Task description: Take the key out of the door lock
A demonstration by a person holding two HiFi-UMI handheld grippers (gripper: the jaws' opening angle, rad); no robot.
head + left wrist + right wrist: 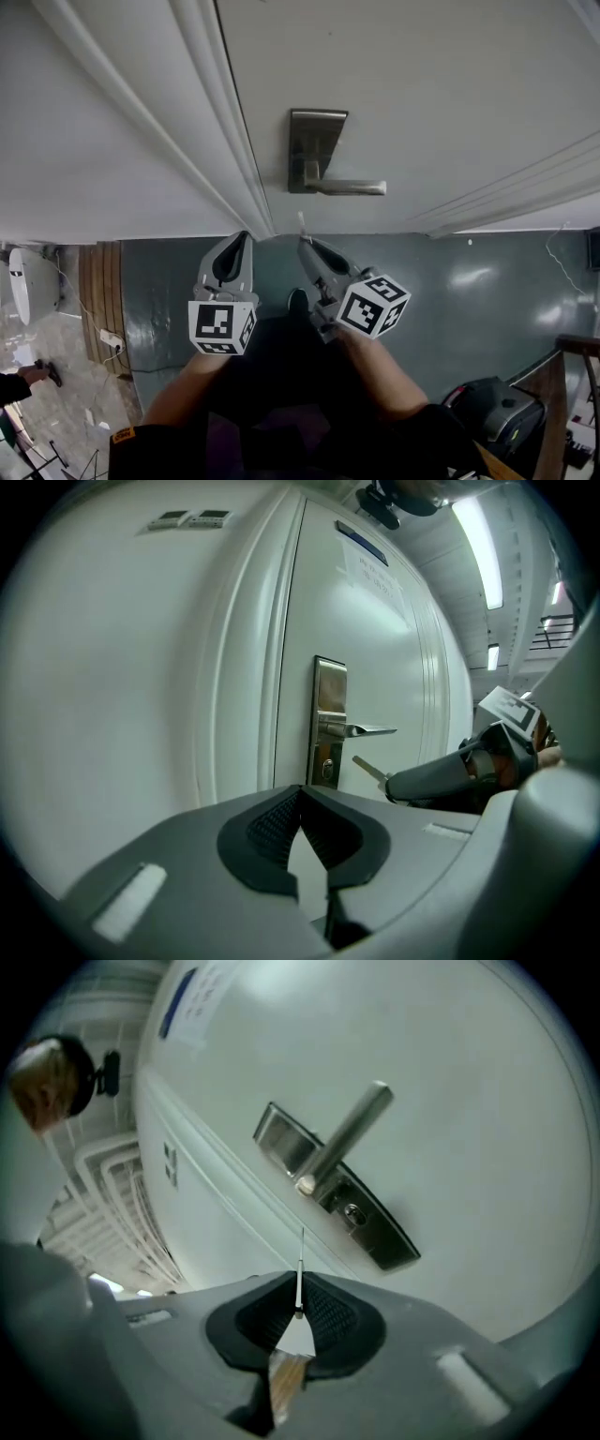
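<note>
A thin silver key (300, 1269) stands edge-on between the pads of my right gripper (298, 1283), which is shut on it. Its blade points at the door, clear of the keyhole (352, 1211) in the metal lock plate (314, 150). From the left gripper view the key (368, 768) sticks out of the right gripper (412, 782), a short way from the keyhole (327, 769) below the lever handle (361, 730). My left gripper (242, 236) hangs beside the right gripper (305, 242) under the plate, jaws shut with nothing between them.
The white door (422, 84) and its moulded frame (216, 122) fill the view ahead. A dark grey-green floor (469, 291) lies below. A black device (497, 408) sits at lower right, a power strip (111, 339) and another person's hand (19, 380) at lower left.
</note>
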